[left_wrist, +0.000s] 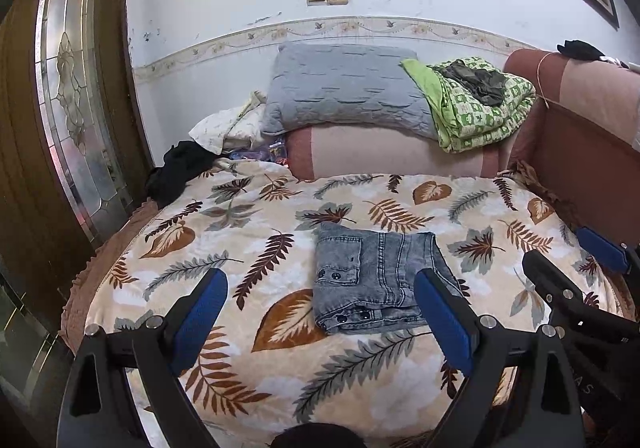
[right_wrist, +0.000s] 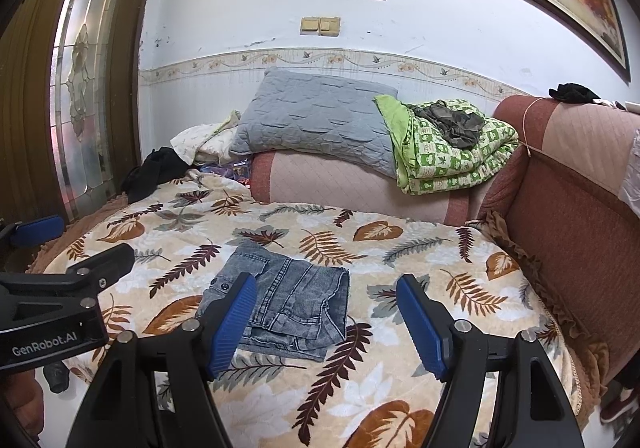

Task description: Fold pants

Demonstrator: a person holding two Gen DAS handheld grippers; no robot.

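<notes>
Grey denim pants (left_wrist: 376,280) lie folded into a compact rectangle on the leaf-print blanket (left_wrist: 248,216); they also show in the right wrist view (right_wrist: 288,308). My left gripper (left_wrist: 320,312) is open and empty, held above the blanket just in front of the pants. My right gripper (right_wrist: 326,320) is open and empty, just right of the pants. The right gripper shows at the right edge of the left wrist view (left_wrist: 580,252); the left gripper shows at the left edge of the right wrist view (right_wrist: 72,244).
A grey pillow (left_wrist: 344,88) and a green patterned quilt (left_wrist: 480,108) rest on the sofa arm behind. A black garment (left_wrist: 180,168) lies at the far left corner. The sofa back (right_wrist: 580,208) rises on the right. A glass door (left_wrist: 72,88) stands left.
</notes>
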